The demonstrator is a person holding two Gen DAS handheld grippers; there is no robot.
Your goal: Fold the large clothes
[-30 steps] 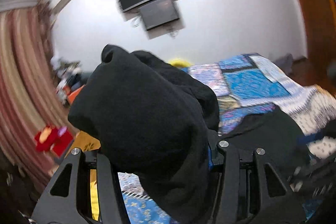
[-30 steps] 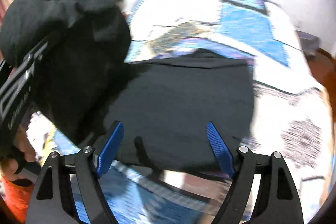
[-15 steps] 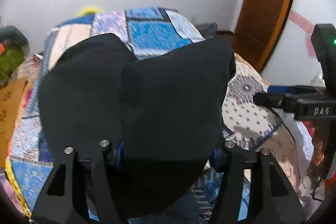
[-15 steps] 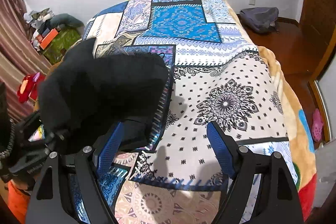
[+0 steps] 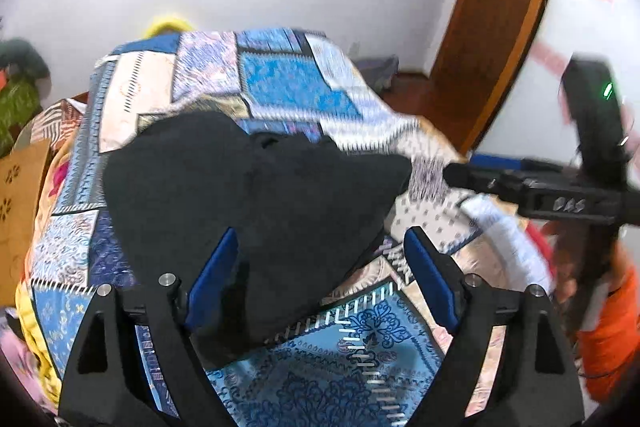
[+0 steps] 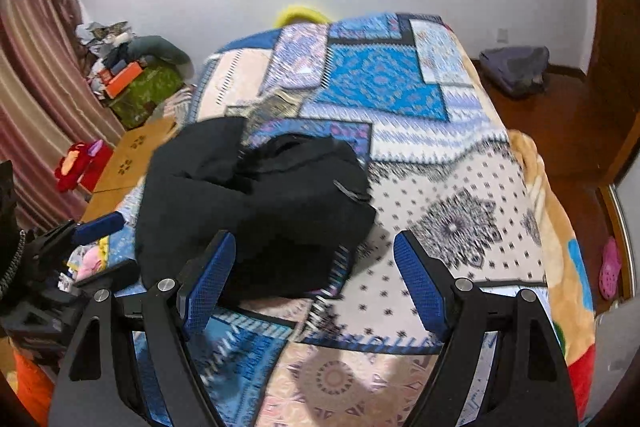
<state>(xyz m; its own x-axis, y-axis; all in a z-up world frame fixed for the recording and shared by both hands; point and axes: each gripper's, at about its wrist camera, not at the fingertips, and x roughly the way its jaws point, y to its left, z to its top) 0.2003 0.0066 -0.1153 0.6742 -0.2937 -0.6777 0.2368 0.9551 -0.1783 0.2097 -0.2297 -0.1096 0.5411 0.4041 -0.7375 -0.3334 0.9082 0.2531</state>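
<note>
On the bed (image 6: 460,187), left of centre in the frame, lies the bunched black garment (image 6: 256,203) (quilt patterned blue). Left gripper (image 5: 320,279) jaws are opening, cloth between them but unpressed; right gripper (image 6: 316,283) jaws stand wide, holding nothing.

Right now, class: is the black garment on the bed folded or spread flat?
Folded, roughly: the black garment sits as a thick, doubled-over bundle with overlapping layers on the patterned quilt, not laid out flat.
</note>
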